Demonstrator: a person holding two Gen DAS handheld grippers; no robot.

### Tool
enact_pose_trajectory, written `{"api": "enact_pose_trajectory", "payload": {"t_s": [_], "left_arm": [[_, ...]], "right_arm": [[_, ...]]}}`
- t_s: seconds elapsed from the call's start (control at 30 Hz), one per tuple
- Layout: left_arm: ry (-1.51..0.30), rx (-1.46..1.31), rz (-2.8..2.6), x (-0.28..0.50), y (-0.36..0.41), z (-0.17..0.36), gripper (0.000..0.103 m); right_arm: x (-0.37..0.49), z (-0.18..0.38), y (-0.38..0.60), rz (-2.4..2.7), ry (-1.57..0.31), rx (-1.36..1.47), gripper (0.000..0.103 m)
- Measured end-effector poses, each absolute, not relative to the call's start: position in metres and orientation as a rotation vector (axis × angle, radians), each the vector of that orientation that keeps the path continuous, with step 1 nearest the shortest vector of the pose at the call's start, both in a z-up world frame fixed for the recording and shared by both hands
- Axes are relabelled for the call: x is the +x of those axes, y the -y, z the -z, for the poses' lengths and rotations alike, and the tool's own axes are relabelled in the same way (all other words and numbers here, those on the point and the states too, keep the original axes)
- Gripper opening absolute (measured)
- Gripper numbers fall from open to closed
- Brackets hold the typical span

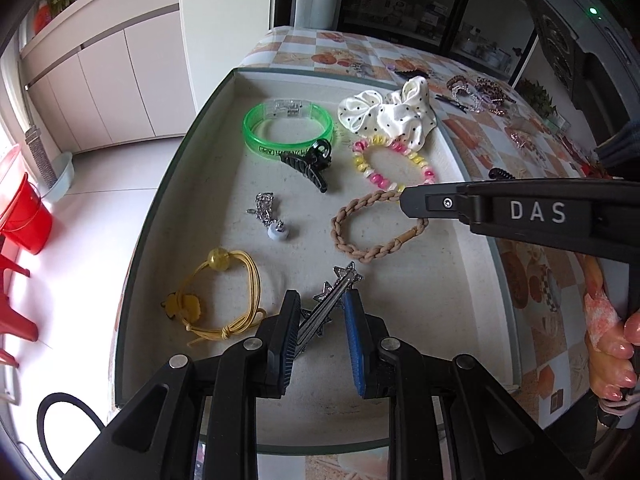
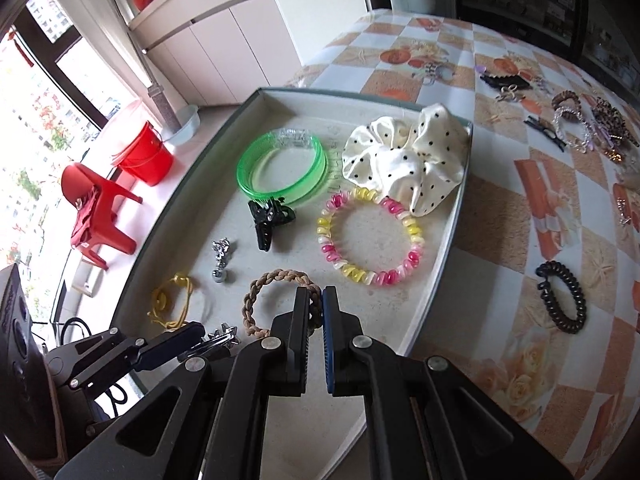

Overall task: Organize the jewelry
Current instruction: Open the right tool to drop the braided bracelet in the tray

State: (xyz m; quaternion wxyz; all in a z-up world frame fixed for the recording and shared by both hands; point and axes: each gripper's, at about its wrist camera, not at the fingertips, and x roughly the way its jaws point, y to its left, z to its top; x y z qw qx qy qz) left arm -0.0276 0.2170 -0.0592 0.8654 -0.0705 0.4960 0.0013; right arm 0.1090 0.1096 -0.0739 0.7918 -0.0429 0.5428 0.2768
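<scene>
A shallow grey tray (image 1: 168, 184) (image 2: 456, 216) holds a green bangle (image 1: 288, 128) (image 2: 280, 164), a white dotted scrunchie (image 1: 384, 114) (image 2: 404, 152), a pink-yellow coil bracelet (image 1: 394, 162) (image 2: 372, 236), a black claw clip (image 1: 308, 164) (image 2: 270, 218), a braided tan band (image 1: 376, 226) (image 2: 276, 304), a yellow cord tie (image 1: 216, 296) (image 2: 170, 302) and a silver charm (image 1: 270, 214) (image 2: 221, 258). My left gripper (image 1: 322, 300) (image 2: 200, 342) is open, its jaws on either side of a silver star hair clip (image 1: 332, 300) (image 2: 222, 338) lying on the tray. My right gripper (image 2: 317, 300) (image 1: 404, 200) is shut and empty over the braided band.
Loose hair ties and clips (image 2: 580, 124) (image 1: 476, 90) lie on the checked tablecloth right of the tray, with a black coil tie (image 2: 562, 298) (image 1: 500, 174) nearer. A red bucket (image 2: 142, 156) and a red chair (image 2: 96, 208) stand on the floor at left.
</scene>
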Motion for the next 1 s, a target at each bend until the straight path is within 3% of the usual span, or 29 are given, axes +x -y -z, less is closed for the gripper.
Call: {"api": "enact_pose_trajectory", "payload": {"t_s": [0.8,0.87,0.9,0.93,1.0], "left_arm": [[-1.045,-0.125,-0.042,-0.022,-0.211,0.058,0.026],[-1.047,-0.121,-0.045,-0.022,-0.211,0.059,0.026],[-1.046,-0.12,-0.046,-0.022,-0.21,0.059,0.026],[-1.047,-0.119,-0.049,-0.022,-0.21,0.059,0.026],[-1.049,-0.121,-0.053,-0.022,-0.21,0.059,0.026]], "right_arm": [[0.124,0.087,-0.115,-0.533,-1.17,-0.136,0.009],[0.124,0.087,-0.115,-0.545,-1.171,-0.133,0.018],[0.123,0.086,-0.115,-0.552,-1.169,-0.133,0.031],[0.122,0.086,-0.116,-0.56,-1.165,-0.135,0.038],[0.12,0.085,-0.12,-0.556,-1.162,-0.154,0.041]]}}
